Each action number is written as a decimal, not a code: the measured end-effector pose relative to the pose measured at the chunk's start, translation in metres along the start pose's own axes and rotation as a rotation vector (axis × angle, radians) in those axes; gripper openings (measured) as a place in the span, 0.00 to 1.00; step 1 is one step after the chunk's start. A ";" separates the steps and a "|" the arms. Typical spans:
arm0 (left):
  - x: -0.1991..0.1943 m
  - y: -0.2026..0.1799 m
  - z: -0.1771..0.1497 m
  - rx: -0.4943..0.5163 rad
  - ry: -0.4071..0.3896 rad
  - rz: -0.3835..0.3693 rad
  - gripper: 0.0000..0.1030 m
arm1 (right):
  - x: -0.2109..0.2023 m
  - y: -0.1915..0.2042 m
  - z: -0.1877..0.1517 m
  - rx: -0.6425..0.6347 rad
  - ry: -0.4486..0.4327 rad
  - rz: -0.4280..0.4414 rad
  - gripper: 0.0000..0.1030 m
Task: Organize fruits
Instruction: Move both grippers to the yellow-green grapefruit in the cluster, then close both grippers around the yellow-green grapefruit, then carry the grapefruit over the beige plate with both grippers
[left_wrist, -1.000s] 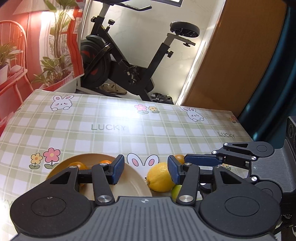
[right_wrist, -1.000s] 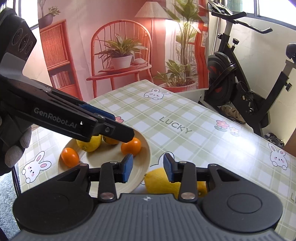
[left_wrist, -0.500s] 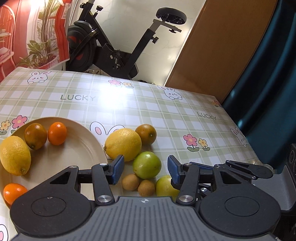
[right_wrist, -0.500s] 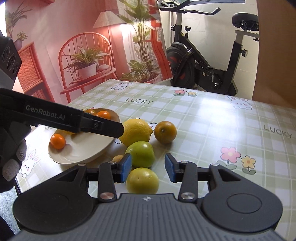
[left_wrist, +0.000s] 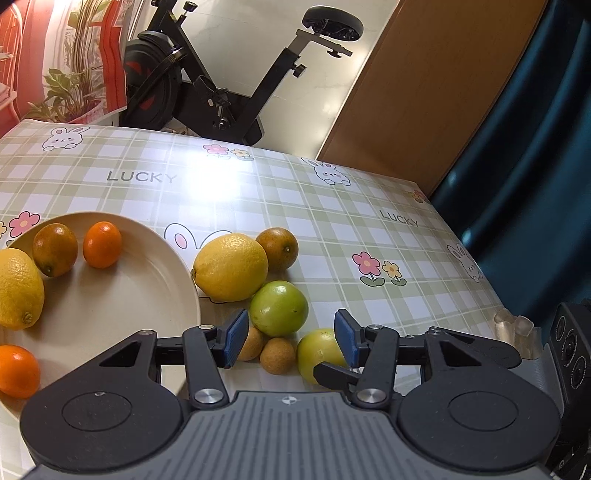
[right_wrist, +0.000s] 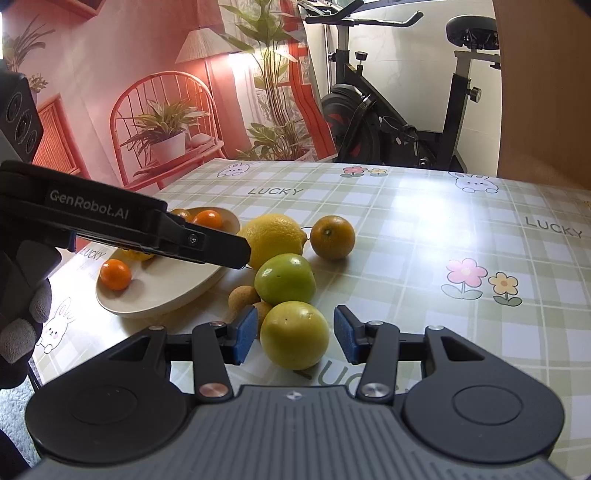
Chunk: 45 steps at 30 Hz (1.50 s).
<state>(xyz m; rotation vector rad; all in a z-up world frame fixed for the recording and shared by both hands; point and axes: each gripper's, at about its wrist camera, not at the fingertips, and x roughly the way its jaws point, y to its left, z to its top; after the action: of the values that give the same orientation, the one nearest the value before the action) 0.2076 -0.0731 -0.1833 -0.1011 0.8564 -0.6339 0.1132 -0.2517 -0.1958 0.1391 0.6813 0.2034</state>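
Observation:
A beige plate (left_wrist: 147, 295) holds a lemon (left_wrist: 16, 288), a dull orange (left_wrist: 55, 249) and two small bright oranges (left_wrist: 102, 244). Beside it on the table lie a big lemon (left_wrist: 231, 267), an orange (left_wrist: 277, 248), a green fruit (left_wrist: 279, 308), two small brown fruits (left_wrist: 277, 354) and a yellow-green fruit (left_wrist: 319, 354). My left gripper (left_wrist: 291, 341) is open above the brown fruits. My right gripper (right_wrist: 293, 339) is open with its pads on either side of the yellow-green fruit (right_wrist: 294, 335), not touching it. The plate (right_wrist: 166, 291) shows behind the left gripper's finger (right_wrist: 147, 232).
The checked tablecloth (left_wrist: 332, 221) ends at the right edge near a clear corner guard (left_wrist: 515, 323). An exercise bike (left_wrist: 221, 81) stands behind the table. A printed backdrop (right_wrist: 147, 92) hangs at the far left, and a gloved hand (right_wrist: 22, 321) holds the left gripper.
Both grippers have dropped closer to the loose fruit. The right gripper has moved forward so the yellow-green fruit now sits between its pads. Both stay open.

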 end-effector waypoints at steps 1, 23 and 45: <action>0.002 -0.002 -0.002 0.011 0.012 -0.007 0.52 | 0.002 0.002 -0.001 -0.010 0.011 -0.002 0.47; 0.035 -0.026 -0.009 0.154 0.104 -0.040 0.40 | 0.010 -0.009 -0.015 0.070 0.028 0.023 0.46; -0.003 -0.014 0.009 0.090 -0.003 -0.038 0.42 | -0.004 0.002 0.016 0.068 -0.013 0.050 0.46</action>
<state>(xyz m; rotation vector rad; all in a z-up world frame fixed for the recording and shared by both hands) 0.2063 -0.0842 -0.1703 -0.0370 0.8231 -0.7069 0.1200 -0.2515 -0.1812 0.2228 0.6725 0.2271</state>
